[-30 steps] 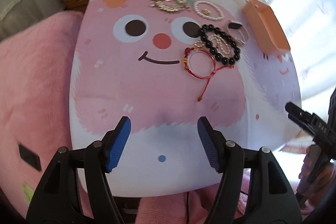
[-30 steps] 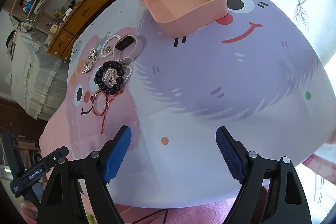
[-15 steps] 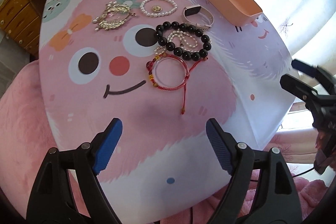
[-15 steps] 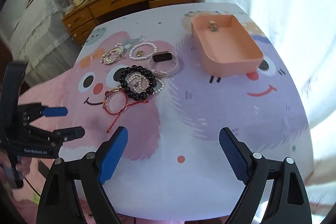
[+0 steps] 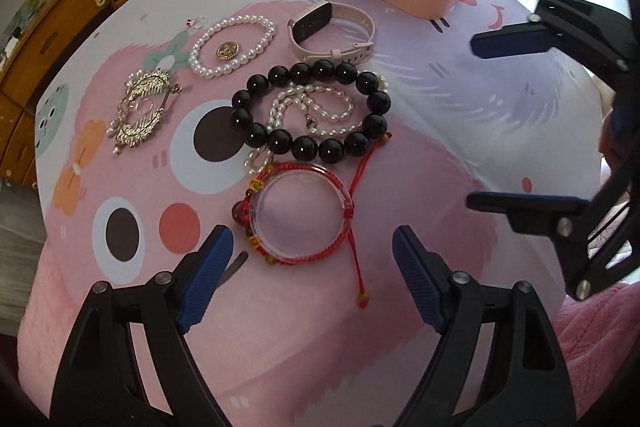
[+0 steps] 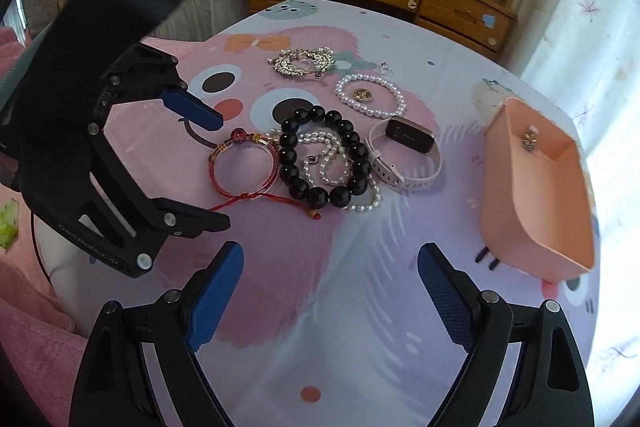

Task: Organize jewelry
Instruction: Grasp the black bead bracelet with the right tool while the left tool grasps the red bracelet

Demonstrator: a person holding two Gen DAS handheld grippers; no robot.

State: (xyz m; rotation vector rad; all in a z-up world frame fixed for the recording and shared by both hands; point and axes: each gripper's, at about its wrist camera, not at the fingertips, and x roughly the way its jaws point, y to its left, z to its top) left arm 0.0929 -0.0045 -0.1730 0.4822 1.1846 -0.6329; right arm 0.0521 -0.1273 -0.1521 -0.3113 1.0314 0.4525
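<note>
Jewelry lies loose in a cluster on the bench (image 5: pixel 500 131), just ahead of the left tool (image 5: pixel 312 267) and ahead and to the left of the right tool (image 6: pixel 330 285). Both tools stand wide with nothing between their pads; the left one's jaws have just been opening, the right one's a little too.

Nearest the left tool is the red cord bracelet (image 5: pixel 300 215), a clear ring wrapped with woven thread, its loose tail trailing toward the tool's right finger. It looks light, and the ring should be fairly stiff; pinching across the ring's near edge seems safer than the limp cord, which would likely slip or drag.

Just beyond it sits the black bead bracelet (image 5: pixel 312 111), with a small pearl strand (image 5: pixel 308 103) lying inside and partly under it. The black beads look round, glossy and the heaviest here, so I'd expect them to roll out of a shallow pinch; a bead taken squarely between the pads would probably hold better. The pearl strand is floppy and tangled with them, so lifting either may pull the other along.

Farther off are the pearl bracelet (image 5: pixel 234 47) with a gold charm (image 5: pixel 228 50) inside it, the watch band (image 5: pixel 332 35), rubbery and easy to hold, and the gold brooch (image 5: pixel 140 107), spiky and probably delicate.

The pink tray (image 6: pixel 536 195) stands ahead to the right of the right tool, one small piece already in it.
</note>
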